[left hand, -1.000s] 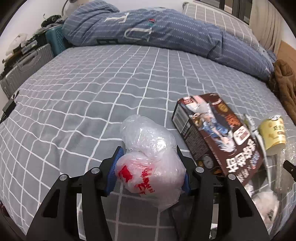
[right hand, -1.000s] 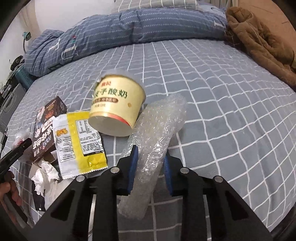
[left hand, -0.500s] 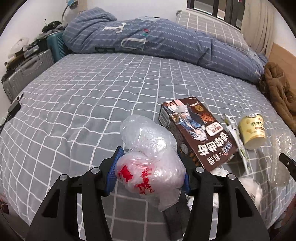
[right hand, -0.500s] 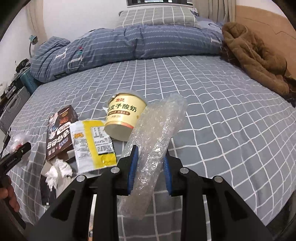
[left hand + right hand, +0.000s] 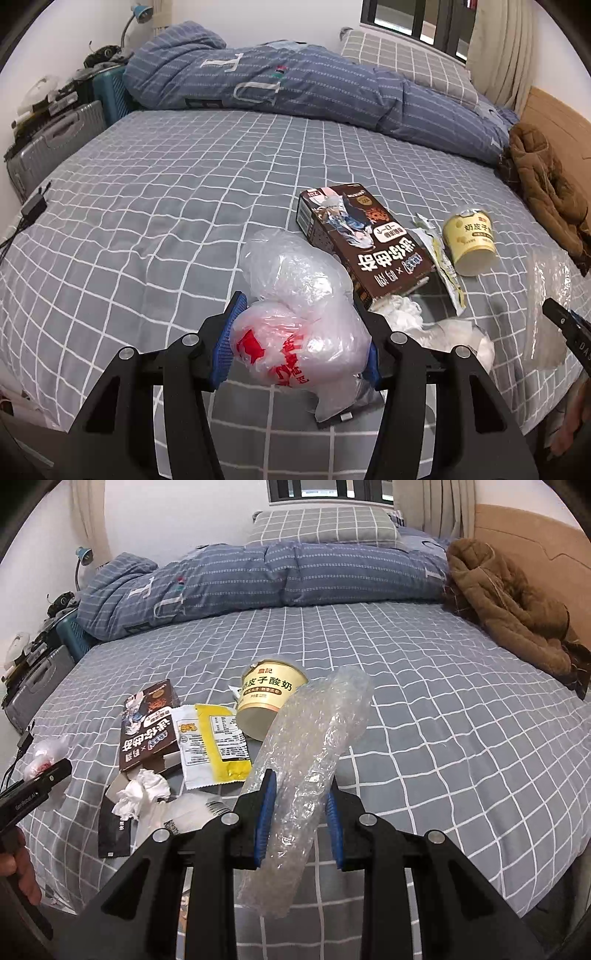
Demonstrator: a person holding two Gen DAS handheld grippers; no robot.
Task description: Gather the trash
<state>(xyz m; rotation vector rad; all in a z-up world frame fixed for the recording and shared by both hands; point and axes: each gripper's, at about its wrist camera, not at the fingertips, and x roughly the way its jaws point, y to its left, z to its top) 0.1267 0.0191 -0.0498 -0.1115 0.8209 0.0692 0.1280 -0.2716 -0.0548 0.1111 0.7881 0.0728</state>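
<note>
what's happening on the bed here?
A person is collecting trash off the bed with two tools. The left hand-held gripper is clamped on a crumpled plastic bag with red print; the right hand-held gripper grips a roll of bubble wrap. On the sheet lie a brown snack box, yellow wrapper, yogurt cup and crumpled tissues.

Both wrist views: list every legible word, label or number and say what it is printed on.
"奶皮子酸奶" on the yellow yogurt cup.
"GenRobot.AI", small, on the left tool's body, seen in the right wrist view.
"T", "U": large pale letters on the blue duvet.
Brown snack box: large white characters, upside down, not reliably readable.
Yellow sachet: fine print too small.
Plastic bag: red print crumpled, illegible.
</note>
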